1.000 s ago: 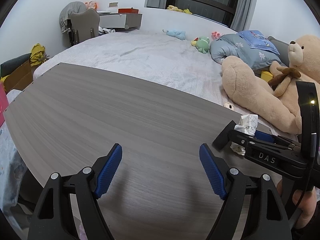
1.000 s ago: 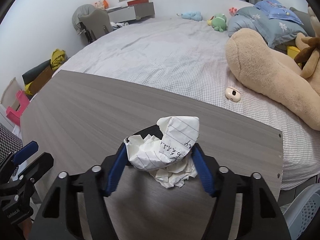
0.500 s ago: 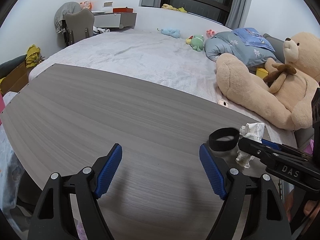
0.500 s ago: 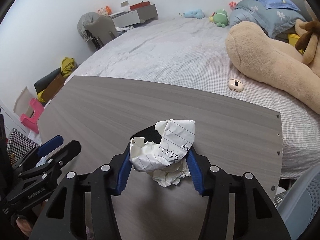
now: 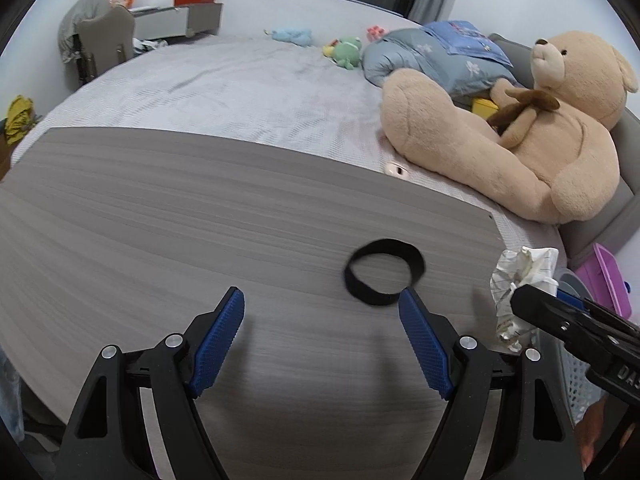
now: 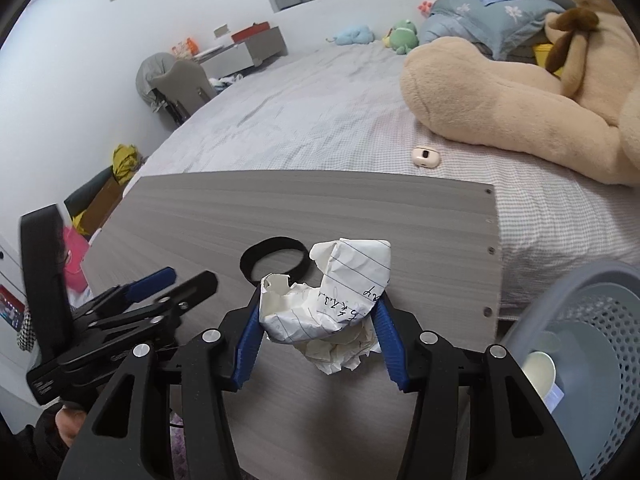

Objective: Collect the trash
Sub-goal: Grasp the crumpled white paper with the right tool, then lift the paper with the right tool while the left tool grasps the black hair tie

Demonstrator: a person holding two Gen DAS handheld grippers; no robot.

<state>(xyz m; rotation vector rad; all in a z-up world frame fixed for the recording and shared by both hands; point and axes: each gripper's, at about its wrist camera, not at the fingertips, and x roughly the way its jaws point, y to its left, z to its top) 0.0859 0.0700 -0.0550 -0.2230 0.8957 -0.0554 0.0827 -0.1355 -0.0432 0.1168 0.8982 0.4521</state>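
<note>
Right tool (image 6: 316, 320) clamped on crumpled paper (image 6: 332, 300), its underside hidden; left tool (image 5: 322, 334) wide open, empty.

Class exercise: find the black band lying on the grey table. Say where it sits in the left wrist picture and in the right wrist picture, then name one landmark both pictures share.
Left wrist view: the black band lies right of centre on the table, just beyond the tip of the right-hand blue finger.
Right wrist view: the black band lies near centre, just behind and left of the crumpled paper.
Shared landmark: the big teddy bear on the bed.
</note>
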